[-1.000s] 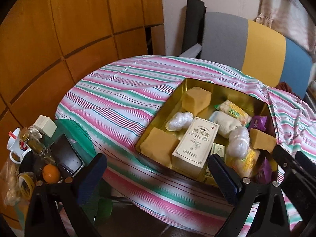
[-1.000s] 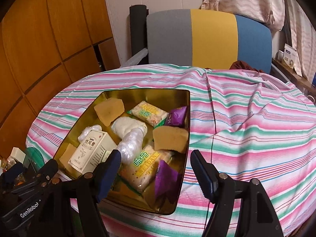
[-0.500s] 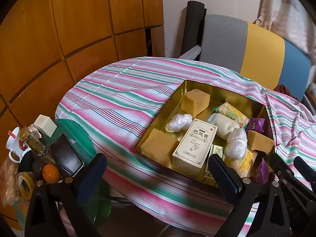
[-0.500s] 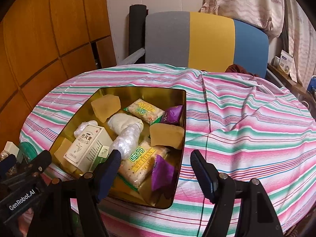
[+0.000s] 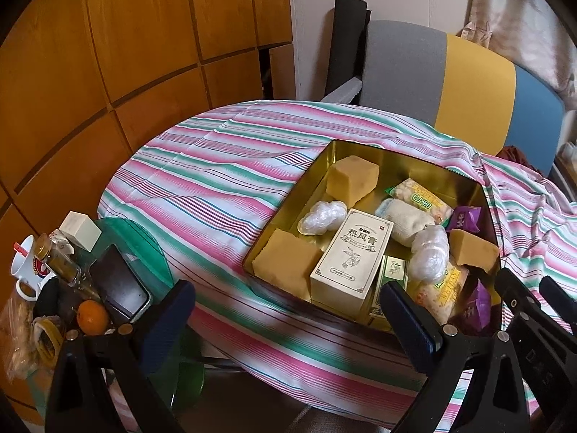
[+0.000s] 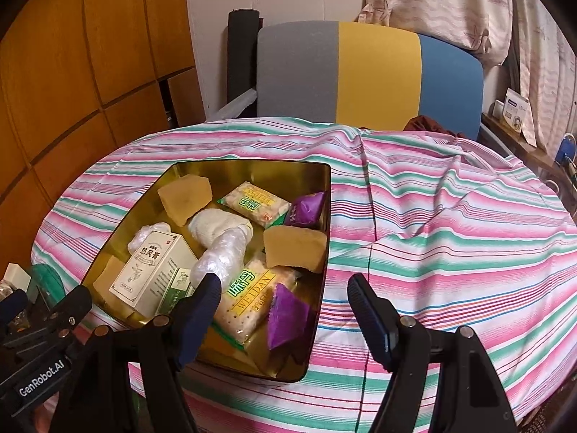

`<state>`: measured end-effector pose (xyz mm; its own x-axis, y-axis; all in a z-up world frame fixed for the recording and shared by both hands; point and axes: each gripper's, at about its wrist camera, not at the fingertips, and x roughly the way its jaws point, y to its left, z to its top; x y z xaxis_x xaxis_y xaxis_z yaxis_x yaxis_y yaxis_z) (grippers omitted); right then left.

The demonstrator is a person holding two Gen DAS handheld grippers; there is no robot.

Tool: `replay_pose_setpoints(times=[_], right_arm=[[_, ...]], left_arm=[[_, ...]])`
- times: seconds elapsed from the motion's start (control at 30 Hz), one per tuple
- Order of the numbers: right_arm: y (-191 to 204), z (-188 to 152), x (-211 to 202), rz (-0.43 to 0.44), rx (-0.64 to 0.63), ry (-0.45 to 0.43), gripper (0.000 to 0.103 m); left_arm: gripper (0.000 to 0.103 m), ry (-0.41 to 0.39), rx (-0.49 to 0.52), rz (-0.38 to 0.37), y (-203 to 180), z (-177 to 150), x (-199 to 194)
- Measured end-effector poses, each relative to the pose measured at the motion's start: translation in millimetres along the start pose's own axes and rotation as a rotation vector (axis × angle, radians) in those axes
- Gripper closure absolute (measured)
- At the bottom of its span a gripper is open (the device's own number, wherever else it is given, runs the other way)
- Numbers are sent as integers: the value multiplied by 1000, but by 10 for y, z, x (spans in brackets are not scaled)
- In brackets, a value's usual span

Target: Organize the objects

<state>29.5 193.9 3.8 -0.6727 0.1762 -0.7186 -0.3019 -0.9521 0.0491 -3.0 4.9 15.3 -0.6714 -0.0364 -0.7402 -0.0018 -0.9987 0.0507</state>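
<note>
Gold tin (image 6: 326, 216) sits on my striped surface (image 6: 450, 234), crammed with snacks – both my left tongs (image 5: 288, 310) and right tongs (image 6: 285, 306) spread, empty – I'd drop straight onto the purple packet (image 6: 286, 312), pinching its middle.

wall: orange wood panels (image 5: 108, 54) | chair: grey-yellow-blue back (image 6: 371, 79) | table: striped cloth (image 6: 450, 234) | curtain: pale, patterned (image 6: 450, 3)

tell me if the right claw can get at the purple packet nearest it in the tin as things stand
Probably yes. The right claw hangs open and empty just short of the gold tin, and the purple packet lies on top of the cracker pack near the tin's front corner, uncovered. Only the low rim lies between.
</note>
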Motion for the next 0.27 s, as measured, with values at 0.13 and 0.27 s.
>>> replay_pose_setpoints(times=[0.13, 0.27], right_arm=[[-35, -3, 17, 10, 17, 8, 29], [-56, -8, 24, 13, 24, 11, 29]], left_arm=[[0, -18, 6, 29, -2, -12, -16], [0, -26, 9, 23, -15, -16, -30]])
